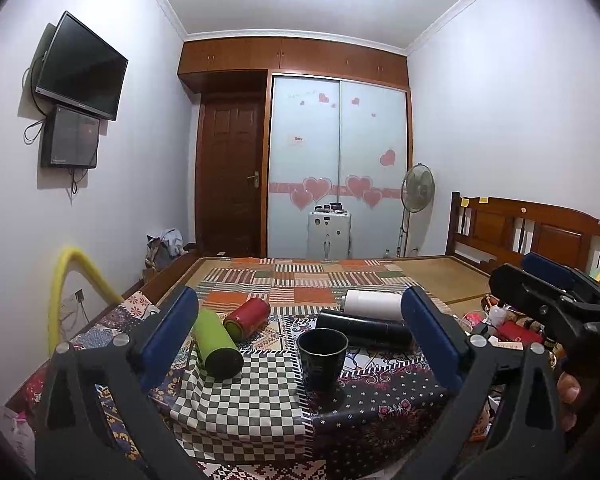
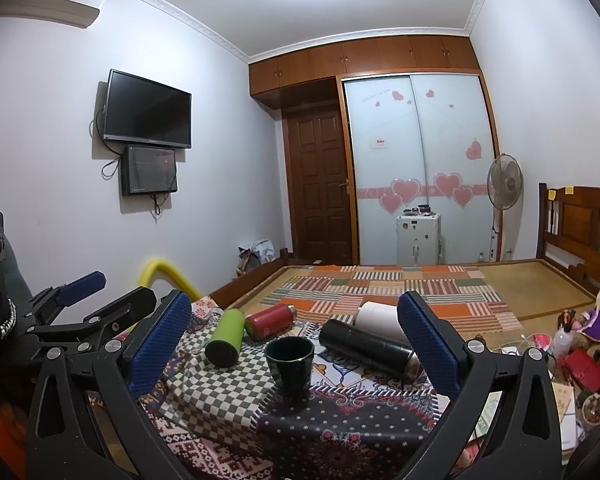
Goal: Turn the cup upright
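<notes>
A small dark cup (image 1: 322,356) stands upright, mouth up, on the patterned cloths (image 1: 244,396); it also shows in the right wrist view (image 2: 290,364). My left gripper (image 1: 300,340) is open and empty, its blue pads either side of the cup and short of it. My right gripper (image 2: 294,340) is open and empty, also back from the cup. The right gripper shows at the right edge of the left wrist view (image 1: 548,292); the left gripper shows at the left of the right wrist view (image 2: 92,304).
Several bottles lie on their sides behind the cup: green (image 1: 216,342), red (image 1: 247,317), black (image 1: 364,329) and white (image 1: 374,304). Clutter sits at the right (image 2: 572,356). A yellow tube (image 1: 76,280) arches at the left. A bed mat (image 1: 300,276) stretches beyond.
</notes>
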`<state>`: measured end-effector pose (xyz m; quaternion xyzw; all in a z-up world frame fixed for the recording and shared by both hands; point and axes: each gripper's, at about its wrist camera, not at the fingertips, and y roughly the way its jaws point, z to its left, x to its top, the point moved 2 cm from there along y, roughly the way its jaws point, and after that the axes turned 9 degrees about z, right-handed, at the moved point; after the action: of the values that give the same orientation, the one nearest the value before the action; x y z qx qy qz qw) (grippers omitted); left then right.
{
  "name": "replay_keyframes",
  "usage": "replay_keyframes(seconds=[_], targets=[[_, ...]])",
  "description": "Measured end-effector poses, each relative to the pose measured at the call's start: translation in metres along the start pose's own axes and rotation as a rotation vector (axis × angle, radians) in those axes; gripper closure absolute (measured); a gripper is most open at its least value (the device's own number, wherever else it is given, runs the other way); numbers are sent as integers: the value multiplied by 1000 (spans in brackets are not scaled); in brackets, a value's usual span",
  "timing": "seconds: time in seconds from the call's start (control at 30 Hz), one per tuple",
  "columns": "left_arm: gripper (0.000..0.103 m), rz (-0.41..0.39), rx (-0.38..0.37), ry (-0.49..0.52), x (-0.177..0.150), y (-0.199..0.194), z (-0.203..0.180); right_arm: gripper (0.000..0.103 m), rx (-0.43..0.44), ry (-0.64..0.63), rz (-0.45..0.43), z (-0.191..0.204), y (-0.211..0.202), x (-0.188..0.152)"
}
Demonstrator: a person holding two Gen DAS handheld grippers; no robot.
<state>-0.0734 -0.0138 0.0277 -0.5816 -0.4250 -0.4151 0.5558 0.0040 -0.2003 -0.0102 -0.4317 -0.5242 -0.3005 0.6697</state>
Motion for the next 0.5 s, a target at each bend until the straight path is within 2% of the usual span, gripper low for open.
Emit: replay_keyframes(seconds=[0.5], targets=[[0,5,-17,10,-2,-1,-2,0,-6,4,-1,-1,0,1]])
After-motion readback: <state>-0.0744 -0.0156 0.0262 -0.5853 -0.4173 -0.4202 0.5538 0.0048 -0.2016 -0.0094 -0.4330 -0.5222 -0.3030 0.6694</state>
